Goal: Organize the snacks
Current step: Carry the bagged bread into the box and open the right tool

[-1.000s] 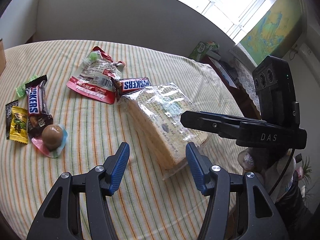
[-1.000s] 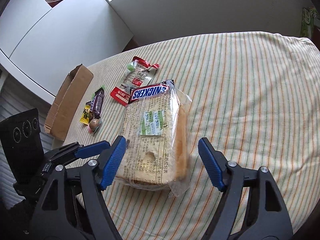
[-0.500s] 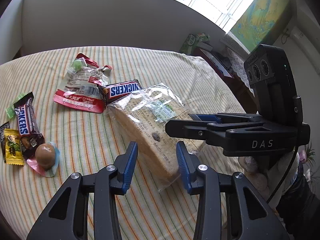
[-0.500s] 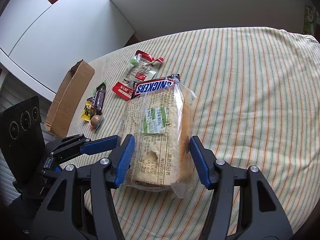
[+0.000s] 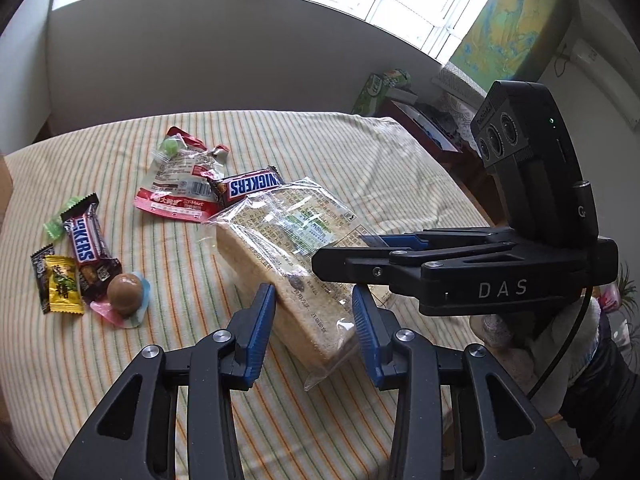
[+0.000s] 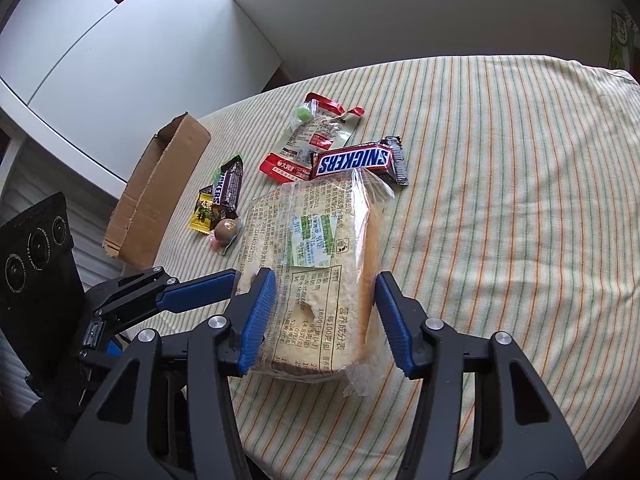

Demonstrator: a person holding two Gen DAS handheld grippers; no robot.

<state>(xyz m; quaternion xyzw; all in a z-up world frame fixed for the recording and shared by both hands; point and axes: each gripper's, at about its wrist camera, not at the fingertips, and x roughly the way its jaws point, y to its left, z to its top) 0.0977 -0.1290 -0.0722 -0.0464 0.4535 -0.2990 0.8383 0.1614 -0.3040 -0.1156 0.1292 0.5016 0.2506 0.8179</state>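
Observation:
A clear bag of sliced bread (image 5: pixel 288 256) lies on the striped tablecloth; it also shows in the right wrist view (image 6: pixel 316 272). My right gripper (image 6: pixel 324 316) is shut on the bread's near end, pads pressing both sides. My left gripper (image 5: pixel 314 320) straddles a corner of the bread, jaws narrowed around it. A Snickers bar (image 6: pixel 356 160) touches the bread's far end. A red-and-clear pouch (image 5: pixel 178 184), a second Snickers bar (image 5: pixel 86 246), a yellow candy (image 5: pixel 60 288) and a round brown sweet (image 5: pixel 125 290) lie to the left.
An open cardboard box (image 6: pixel 156 188) stands at the table's left edge. A white cabinet (image 6: pixel 100 48) is behind it. The tablecloth (image 6: pixel 500 200) stretches to the right. A wall and window sill lie beyond the table.
Both grippers have narrowed and moved onto the bread. The right jaws closed from wide open to pressing the loaf's sides.

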